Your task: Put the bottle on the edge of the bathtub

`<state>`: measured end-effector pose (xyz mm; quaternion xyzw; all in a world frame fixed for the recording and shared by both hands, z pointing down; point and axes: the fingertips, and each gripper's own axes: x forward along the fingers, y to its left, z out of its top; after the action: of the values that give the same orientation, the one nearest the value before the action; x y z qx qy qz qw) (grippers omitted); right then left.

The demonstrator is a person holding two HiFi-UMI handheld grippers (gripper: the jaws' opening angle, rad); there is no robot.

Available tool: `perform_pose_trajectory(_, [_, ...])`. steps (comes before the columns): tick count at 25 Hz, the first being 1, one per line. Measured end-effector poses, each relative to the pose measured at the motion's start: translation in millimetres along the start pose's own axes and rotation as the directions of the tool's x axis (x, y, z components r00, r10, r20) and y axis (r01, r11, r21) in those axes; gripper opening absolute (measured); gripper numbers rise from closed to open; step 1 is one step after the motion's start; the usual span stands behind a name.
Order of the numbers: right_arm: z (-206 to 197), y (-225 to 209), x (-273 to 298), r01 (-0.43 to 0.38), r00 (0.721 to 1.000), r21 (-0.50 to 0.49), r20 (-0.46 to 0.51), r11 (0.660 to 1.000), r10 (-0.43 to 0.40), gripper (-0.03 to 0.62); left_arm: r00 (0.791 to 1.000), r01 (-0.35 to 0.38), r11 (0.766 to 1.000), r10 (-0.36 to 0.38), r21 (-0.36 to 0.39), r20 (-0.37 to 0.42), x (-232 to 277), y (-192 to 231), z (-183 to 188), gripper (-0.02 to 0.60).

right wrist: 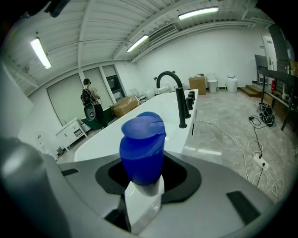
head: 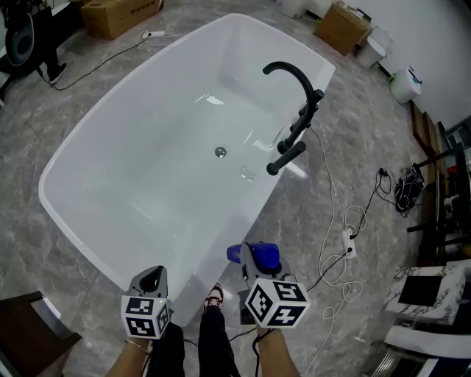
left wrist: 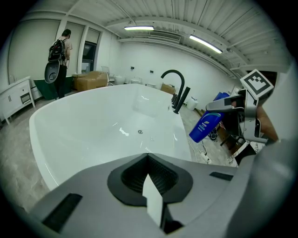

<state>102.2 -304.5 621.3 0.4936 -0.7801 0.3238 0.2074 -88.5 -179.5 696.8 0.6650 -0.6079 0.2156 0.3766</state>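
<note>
Your right gripper (right wrist: 144, 197) had its fingers clamped on the blue bottle (right wrist: 142, 148), aloft just outside the bathtub (head: 254, 213). Your left gripper (left wrist: 151, 197) had its fingers closed and empty. Carrying step in hand: the next move called for setting the bottle upright on the rim.

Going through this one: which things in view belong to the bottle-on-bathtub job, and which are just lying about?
Job in hand:
- blue bottle, clamped in the jaws of the right gripper
- white bathtub

Just lying about:
- cardboard box
- power strip with cables on the floor
- person with a backpack in the background
</note>
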Motion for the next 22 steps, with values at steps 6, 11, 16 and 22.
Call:
perform_pose_trajectory(6, [4,-2,14,0.003,1.0,-0.032,-0.003,0.999,-0.003,0.167,1.0,-0.007,1.0,0.007,-0.007,-0.008,10,4,-2,0.005])
perform_pose_trajectory(11, [9,-2,24,0.009,1.0,-0.055,-0.007,0.998,-0.009,0.167,1.0,-0.014,1.0,0.014,-0.012,-0.019,14,10,-1,0.005])
perform_pose_trajectory(16, [18,-4,36,0.014,1.0,-0.086,-0.005,0.996,-0.014,0.167,1.0,-0.025,0.999,0.025,-0.021,-0.015,21,19,3,0.005])
perform_pose_trajectory(22, [27,-6,47,0.022,1.0,-0.122,-0.006,0.992,-0.022,0.167,0.999,-0.033,0.999,0.033,-0.04,-0.009,26,25,8,0.005])
